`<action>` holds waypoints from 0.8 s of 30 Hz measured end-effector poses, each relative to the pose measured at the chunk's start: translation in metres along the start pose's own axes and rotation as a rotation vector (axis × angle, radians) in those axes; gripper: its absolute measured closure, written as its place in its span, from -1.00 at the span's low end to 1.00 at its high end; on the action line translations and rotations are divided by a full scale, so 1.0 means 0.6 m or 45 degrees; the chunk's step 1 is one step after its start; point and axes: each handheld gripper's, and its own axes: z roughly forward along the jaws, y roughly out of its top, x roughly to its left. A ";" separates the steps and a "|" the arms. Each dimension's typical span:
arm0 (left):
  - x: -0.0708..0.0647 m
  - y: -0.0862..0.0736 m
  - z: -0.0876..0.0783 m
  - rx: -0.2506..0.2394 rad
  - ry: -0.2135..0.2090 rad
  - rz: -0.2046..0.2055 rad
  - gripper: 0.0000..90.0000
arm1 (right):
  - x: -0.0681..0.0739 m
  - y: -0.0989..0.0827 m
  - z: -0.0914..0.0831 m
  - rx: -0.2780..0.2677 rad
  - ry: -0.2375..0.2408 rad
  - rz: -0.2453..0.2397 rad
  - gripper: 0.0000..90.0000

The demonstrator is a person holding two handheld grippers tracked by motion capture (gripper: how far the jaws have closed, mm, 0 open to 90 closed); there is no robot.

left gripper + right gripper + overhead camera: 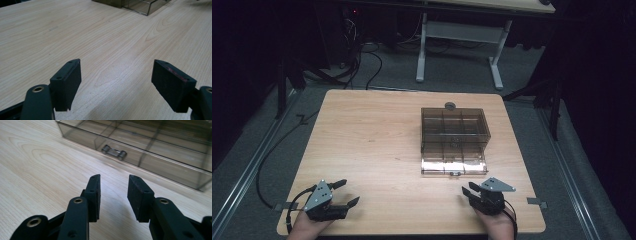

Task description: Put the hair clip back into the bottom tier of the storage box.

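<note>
Box point(454, 140) far edge cut off in right gripper point(113, 195) view.

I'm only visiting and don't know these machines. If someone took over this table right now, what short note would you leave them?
Left gripper: open wide, nothing between its jaws, at the near left of the table.
Right gripper: open with a narrower gap, nothing held, at the near right, pointing at the box's latch.
Clear plastic box: right of the table's middle, divided into compartments, lid down as far as I can tell. A small round thing lies just behind it.
Done: nothing visible yet, the box is untouched.
Left: probably reach the latch and work the box.
</note>
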 end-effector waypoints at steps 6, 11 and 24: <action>0.000 0.000 0.000 0.000 0.000 -0.001 -0.46 | -0.019 -0.008 -0.017 -0.013 -0.034 0.053 0.41; 0.000 0.000 0.000 0.000 0.000 -0.002 -0.46 | -0.032 -0.014 -0.029 -0.024 -0.053 0.079 0.42; 0.000 0.000 0.000 0.003 0.001 -0.004 -0.46 | -0.069 -0.032 -0.060 -0.033 -0.151 0.145 0.49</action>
